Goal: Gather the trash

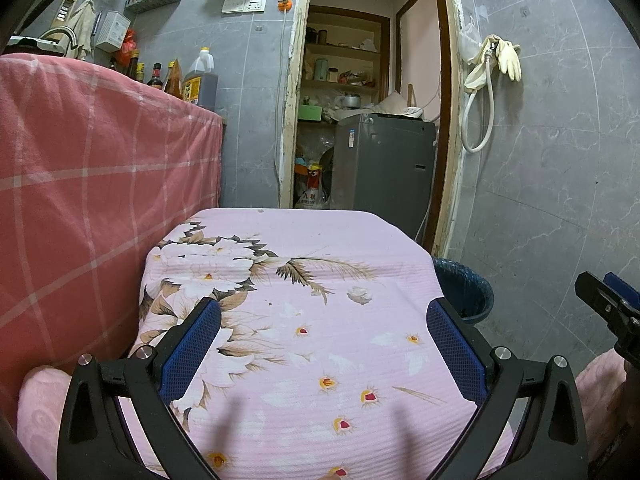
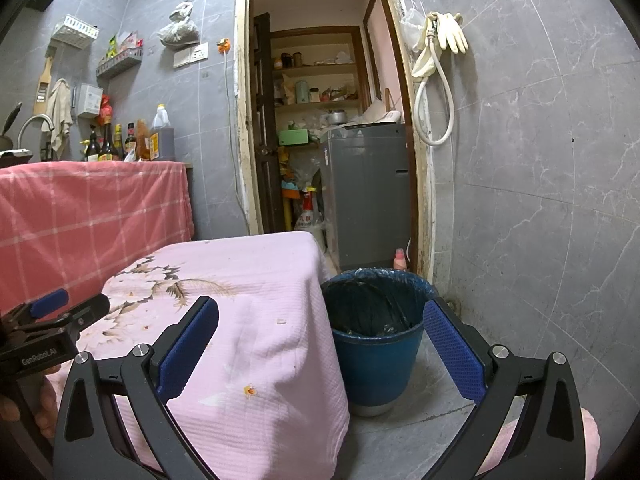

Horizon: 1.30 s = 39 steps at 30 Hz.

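Left gripper [image 1: 324,344] fingers spread wide, empty, over worktop [image 1: 360,240]; tissue [image 1: 359,294] ahead. Right gripper [image 2: 320,344] likewise spread, empty, facing bin [image 2: 376,364].

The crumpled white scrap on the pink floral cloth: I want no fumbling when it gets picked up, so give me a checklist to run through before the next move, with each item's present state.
1. Left gripper open and holding nothing: ok.
2. Right gripper open and holding nothing: ok.
3. Crumpled white scrap in plain sight on the pink floral cloth, nothing on top of it: ok.
4. Left gripper lined up on the scrap: not ok; it lies ahead, right of centre.
5. Blue bin lined with a bag, mouth open, standing beside the covered table: ok.
6. Other trash left: cannot tell; a small pale bit lies near the cloth's edge.
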Each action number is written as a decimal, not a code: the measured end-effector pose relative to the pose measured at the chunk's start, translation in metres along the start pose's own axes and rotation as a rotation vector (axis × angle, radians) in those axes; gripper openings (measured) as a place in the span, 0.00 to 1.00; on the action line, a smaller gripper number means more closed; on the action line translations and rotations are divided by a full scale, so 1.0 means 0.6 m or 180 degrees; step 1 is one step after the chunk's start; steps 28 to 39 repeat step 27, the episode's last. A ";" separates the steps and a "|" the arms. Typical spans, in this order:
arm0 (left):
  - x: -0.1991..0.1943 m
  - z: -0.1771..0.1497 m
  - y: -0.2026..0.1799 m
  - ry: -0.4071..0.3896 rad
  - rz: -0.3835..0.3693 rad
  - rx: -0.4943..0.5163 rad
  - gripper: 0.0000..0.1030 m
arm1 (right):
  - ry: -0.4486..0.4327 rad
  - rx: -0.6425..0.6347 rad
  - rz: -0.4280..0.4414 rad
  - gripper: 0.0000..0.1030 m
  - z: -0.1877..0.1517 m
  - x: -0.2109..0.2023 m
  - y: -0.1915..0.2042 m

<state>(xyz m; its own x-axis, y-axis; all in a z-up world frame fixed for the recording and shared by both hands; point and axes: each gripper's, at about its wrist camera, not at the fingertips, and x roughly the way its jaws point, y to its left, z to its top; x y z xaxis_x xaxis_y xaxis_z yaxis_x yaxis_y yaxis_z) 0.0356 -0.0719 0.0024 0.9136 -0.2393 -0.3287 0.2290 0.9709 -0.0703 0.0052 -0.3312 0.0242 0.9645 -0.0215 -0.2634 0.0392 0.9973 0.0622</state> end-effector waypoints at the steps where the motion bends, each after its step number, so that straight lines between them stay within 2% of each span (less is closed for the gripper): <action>1: 0.000 0.000 0.000 -0.0001 0.0003 0.0003 0.98 | 0.0002 -0.0001 -0.0001 1.00 0.000 0.000 0.000; 13: 0.003 0.000 0.005 -0.0004 0.0130 0.0038 0.98 | -0.0002 0.0001 0.0001 1.00 -0.001 0.000 0.000; 39: 0.008 -0.004 0.015 0.0020 0.0103 0.0040 0.98 | -0.0004 0.0000 -0.0008 1.00 0.004 -0.002 0.005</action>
